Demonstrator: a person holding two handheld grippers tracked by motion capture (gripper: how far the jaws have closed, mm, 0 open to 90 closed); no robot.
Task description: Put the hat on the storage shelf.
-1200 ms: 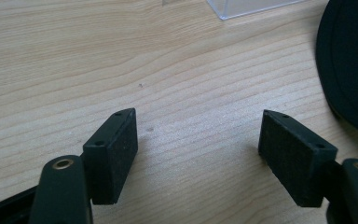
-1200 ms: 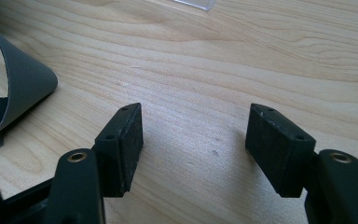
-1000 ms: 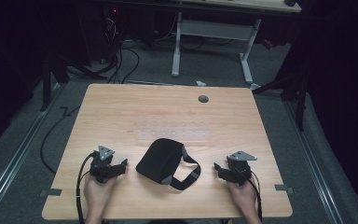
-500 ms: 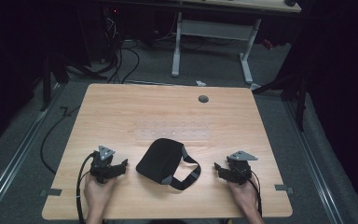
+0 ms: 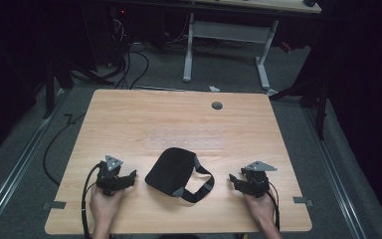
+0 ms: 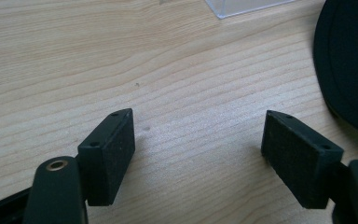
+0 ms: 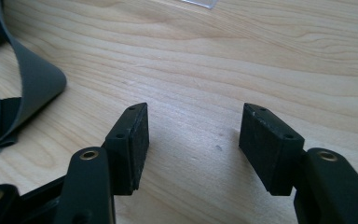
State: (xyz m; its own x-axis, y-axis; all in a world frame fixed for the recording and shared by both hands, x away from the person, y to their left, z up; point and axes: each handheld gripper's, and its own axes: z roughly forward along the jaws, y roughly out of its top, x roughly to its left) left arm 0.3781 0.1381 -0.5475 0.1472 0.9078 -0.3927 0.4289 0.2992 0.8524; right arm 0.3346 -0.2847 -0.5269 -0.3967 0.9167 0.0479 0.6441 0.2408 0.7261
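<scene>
Jaws on your right gripper (image 7: 193, 135) have just been closing a little, yet they stand well apart with nothing but bare wood between them. No pad touches anything. Your left gripper (image 6: 198, 144) is also wide apart over bare table (image 5: 129, 119), empty as well.

Compared with a second ago, that small narrowing on the right is the only change; both hands sit where they were, near the front edge, one on each side of the mask (image 5: 171, 171). In the high view the left gripper (image 5: 124, 178) lies just beside the mask's left side and the right gripper (image 5: 238, 181) sits near its strap (image 5: 201, 183), apart from both.

From the right gripper view, the grey strap (image 7: 32, 79) loops at the left edge, off to the side of your jaws, not between them. From the left gripper view, the mask's dark rim (image 6: 349, 65) curves in at the right, beyond the right pad.

So I judge the work as barely begun: the mask lies flat and untouched mid-table. The narrowing looks like a pre-set for a thin strap, but you must first bring the jaws across to it.
</scene>
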